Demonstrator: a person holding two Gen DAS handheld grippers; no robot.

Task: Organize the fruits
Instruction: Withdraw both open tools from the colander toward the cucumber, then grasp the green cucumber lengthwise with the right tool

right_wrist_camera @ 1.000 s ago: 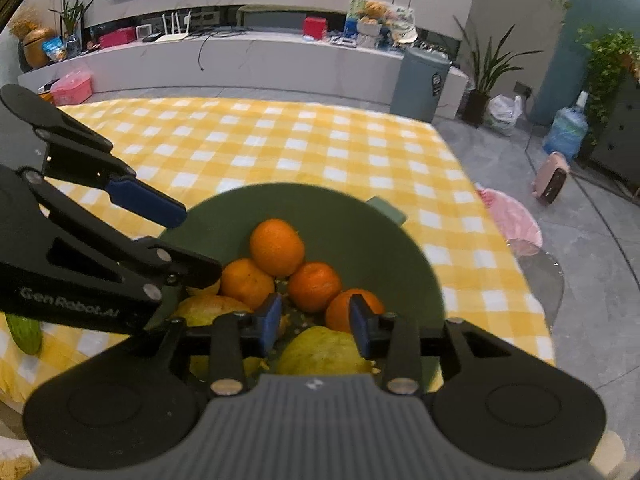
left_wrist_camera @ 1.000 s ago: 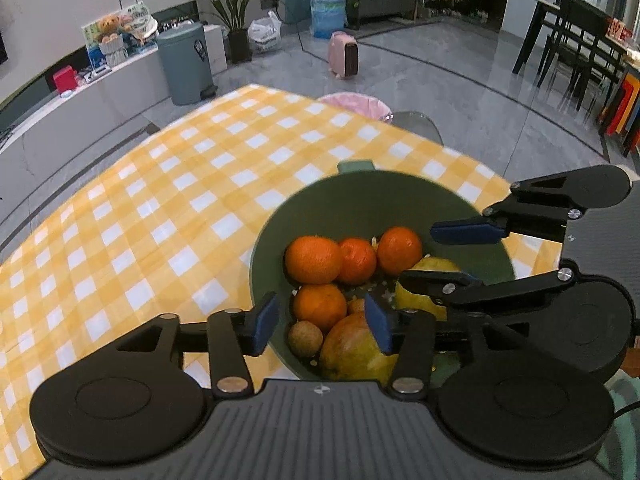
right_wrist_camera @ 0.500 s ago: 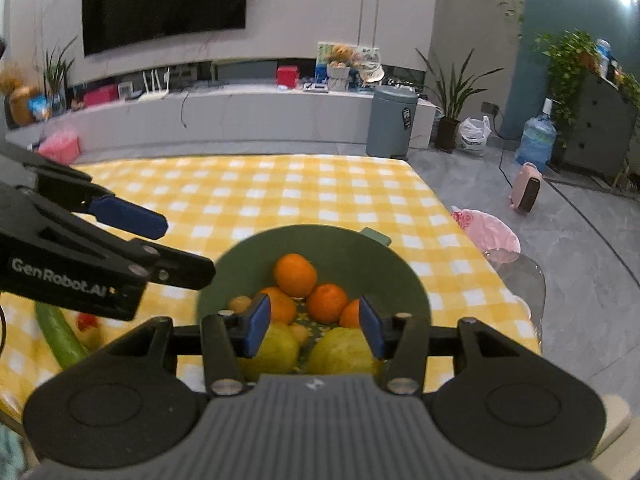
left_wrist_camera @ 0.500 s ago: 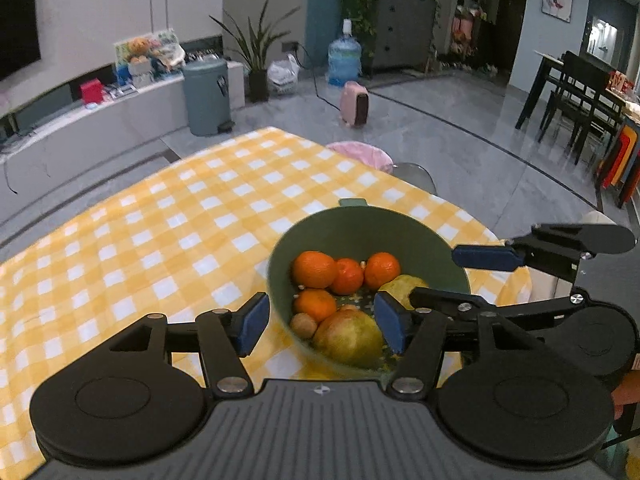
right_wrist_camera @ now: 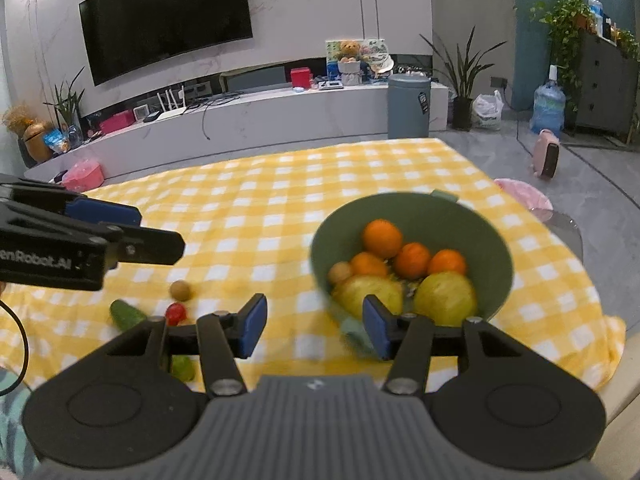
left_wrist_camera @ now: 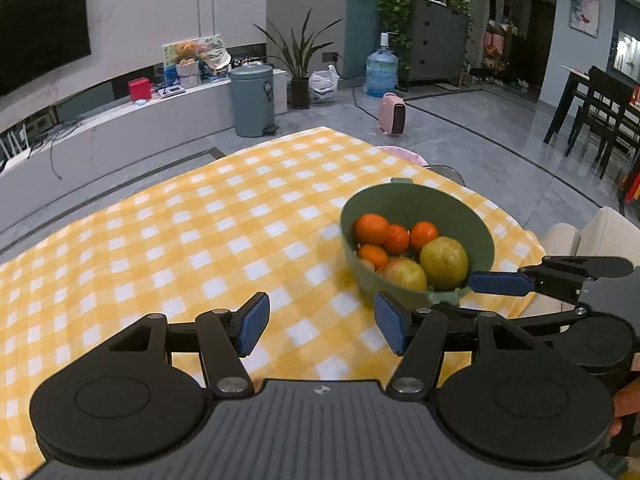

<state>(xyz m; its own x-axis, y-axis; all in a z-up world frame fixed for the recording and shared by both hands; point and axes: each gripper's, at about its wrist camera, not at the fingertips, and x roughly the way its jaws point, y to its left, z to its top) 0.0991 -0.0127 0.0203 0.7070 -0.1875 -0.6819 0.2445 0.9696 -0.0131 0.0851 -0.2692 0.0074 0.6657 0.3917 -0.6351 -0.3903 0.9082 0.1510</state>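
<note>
A green bowl [left_wrist_camera: 472, 216] [right_wrist_camera: 440, 210] stands on the yellow checked tablecloth [left_wrist_camera: 200, 240] at the right. It holds several oranges [left_wrist_camera: 371, 229] [right_wrist_camera: 382, 238], two yellow-green pears [left_wrist_camera: 444, 257] [right_wrist_camera: 445, 298] and a small brown fruit [right_wrist_camera: 340, 273]. My left gripper [left_wrist_camera: 320, 326] is open and empty, above the cloth to the left of the bowl. My right gripper [right_wrist_camera: 314, 327] is open and empty, in front of the bowl. Each gripper shows from the side in the other's view [left_wrist_camera: 520, 280] [right_wrist_camera: 100, 220].
On the cloth left of the bowl lie a small brown fruit [right_wrist_camera: 180, 290], a red tomato [right_wrist_camera: 176, 313], a cucumber [right_wrist_camera: 126, 315] and a green item [right_wrist_camera: 182, 367]. The table's edge runs just right of the bowl. A pink stool [right_wrist_camera: 524, 196] stands beyond.
Both grippers have pulled back and up from over the bowl and shifted left. The bowl now sits farther away and to the right. Both jaws have opened wider.
</note>
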